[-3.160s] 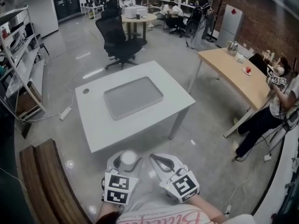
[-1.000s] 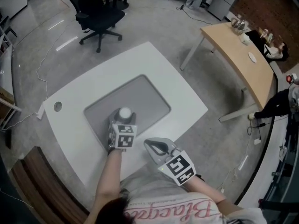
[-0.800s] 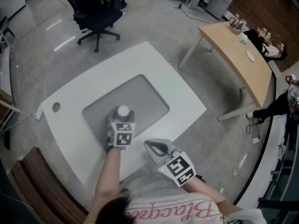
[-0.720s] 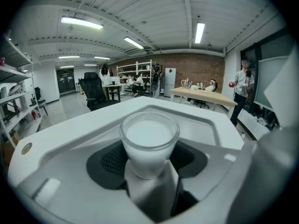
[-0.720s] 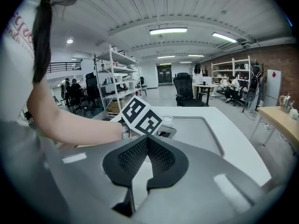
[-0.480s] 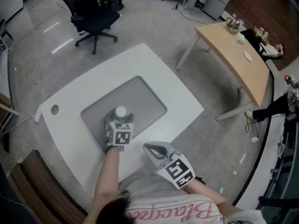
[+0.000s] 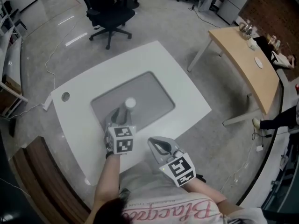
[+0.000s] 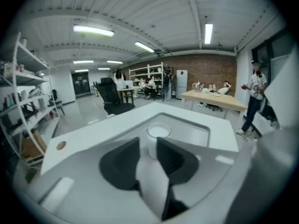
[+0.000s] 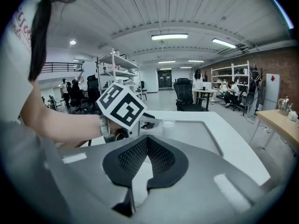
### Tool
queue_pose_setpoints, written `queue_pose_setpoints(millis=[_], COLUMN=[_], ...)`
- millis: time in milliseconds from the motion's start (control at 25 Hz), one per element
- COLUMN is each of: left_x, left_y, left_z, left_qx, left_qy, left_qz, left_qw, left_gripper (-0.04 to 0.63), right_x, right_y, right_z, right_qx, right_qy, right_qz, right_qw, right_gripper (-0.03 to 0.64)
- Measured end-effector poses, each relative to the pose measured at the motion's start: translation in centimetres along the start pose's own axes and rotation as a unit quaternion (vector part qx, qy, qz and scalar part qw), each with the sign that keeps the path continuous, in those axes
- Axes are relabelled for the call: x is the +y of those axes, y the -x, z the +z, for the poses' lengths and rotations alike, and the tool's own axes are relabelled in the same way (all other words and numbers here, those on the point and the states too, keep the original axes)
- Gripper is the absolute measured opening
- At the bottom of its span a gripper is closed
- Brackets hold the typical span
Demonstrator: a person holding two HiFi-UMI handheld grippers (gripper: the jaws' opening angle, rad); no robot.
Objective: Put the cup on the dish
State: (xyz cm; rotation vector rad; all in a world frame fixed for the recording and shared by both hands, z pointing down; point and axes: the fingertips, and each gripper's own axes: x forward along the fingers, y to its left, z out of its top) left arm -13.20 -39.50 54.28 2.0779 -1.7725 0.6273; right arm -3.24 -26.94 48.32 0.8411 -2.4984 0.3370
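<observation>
A white cup point(image 7: 130, 103) stands upright on the grey dish point(image 7: 152, 90), a shallow tray sunk in the middle of the white table point(image 7: 187, 85). My left gripper point(image 7: 120, 113) sits just behind the cup on the near side. Its jaws are closing with a narrow gap, and they do not touch the cup. In the left gripper view the cup point(image 8: 159, 135) shows just past the jaw tips of the left gripper point(image 8: 148, 147). My right gripper point(image 7: 155, 144) hovers shut at the table's near edge, with nothing in it. The right gripper view shows the right gripper point(image 9: 146, 142), the cup point(image 9: 168, 123) and the dish point(image 9: 198, 130).
A black office chair point(image 7: 110, 10) stands beyond the table. A wooden desk point(image 7: 247, 62) with small items is at the right. A wooden bench point(image 7: 39, 181) lies at the near left. A cable hole point(image 7: 65, 96) marks the table's left corner.
The left gripper held the cup over the dish earlier. It has now drawn back toward me, and the cup stands alone on the dish. The right gripper has stayed put.
</observation>
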Motion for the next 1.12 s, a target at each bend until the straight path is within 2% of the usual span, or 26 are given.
queue_pose_setpoints(millis=[40,80,480,880,1120], left_x=[0.4,0.5,-2.8,-6.1,-9.3], left_y=[1.3,2.6,11.4,17.7,20.9], left_z=[0.5,0.8,0.4,-0.2,-0.4], left_qx=[-0.014,-0.024,-0.056,-0.082,-0.107], left_qy=[0.000,0.002,0.004,0.017,0.017], left_qz=[0.019,0.030,0.045,0.100,0.098], left_qw=[0.9997,0.9993,0.9974,0.9915,0.9893], left_gripper=[0.030,-0.002,-0.002,-0.002,-0.001], right_x=[0.2,0.5,2.5,3.0,4.2], right_y=[0.0,0.1,2.8,7.2,9.2], right_z=[0.3,0.6,0.8,1.4,0.0], right_qx=[-0.006,-0.012,-0.046,-0.095,-0.097], right_qy=[0.003,0.007,0.020,0.029,0.038], right_qz=[0.005,0.011,0.063,0.099,0.114], right_qw=[1.000,1.000,0.997,0.990,0.988], right_gripper=[0.002,0.002,0.000,0.001,0.000])
